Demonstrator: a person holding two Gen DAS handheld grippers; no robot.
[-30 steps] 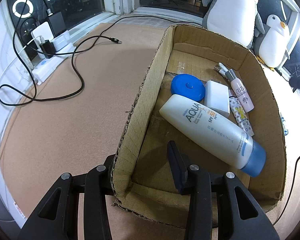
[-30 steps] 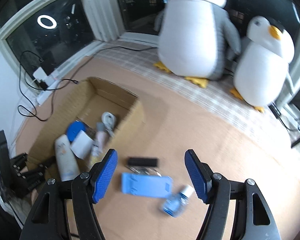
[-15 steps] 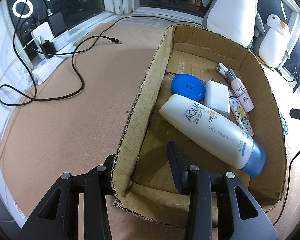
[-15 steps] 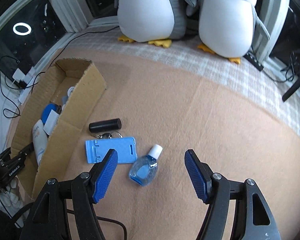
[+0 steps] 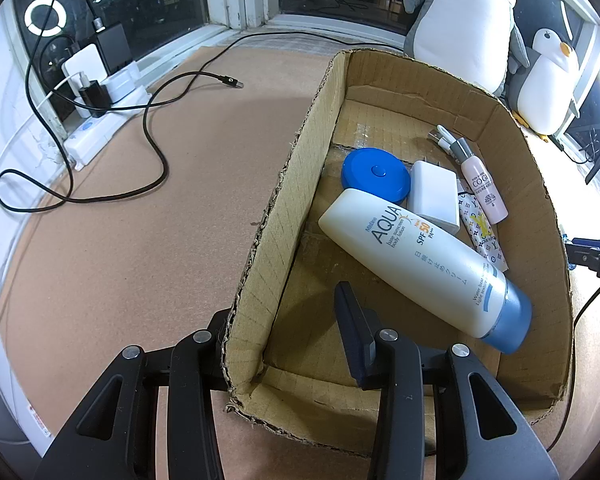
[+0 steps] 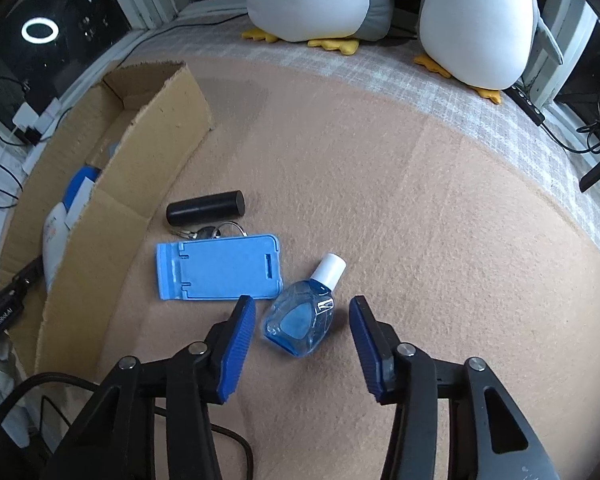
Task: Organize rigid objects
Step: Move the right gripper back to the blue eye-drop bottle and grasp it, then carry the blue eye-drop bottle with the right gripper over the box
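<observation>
**Right fingers close in around the blue bottle**

The left gripper (image 5: 286, 332) is clamped on the cardboard box (image 5: 284, 216) wall. Beside the box, the small blue bottle (image 6: 300, 318) lies between the right gripper (image 6: 302, 310) fingers, which have just been narrowing, pads not touching it.

"AQUA SPF 50" on sunscreen bottle (image 5: 424, 270)

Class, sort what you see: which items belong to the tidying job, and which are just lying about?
Belongs to the job:
cardboard box
sunscreen bottle
blue bottle
blue phone stand
black cylinder
keys

Just lying about:
plush penguins
black cable
power strip
</observation>
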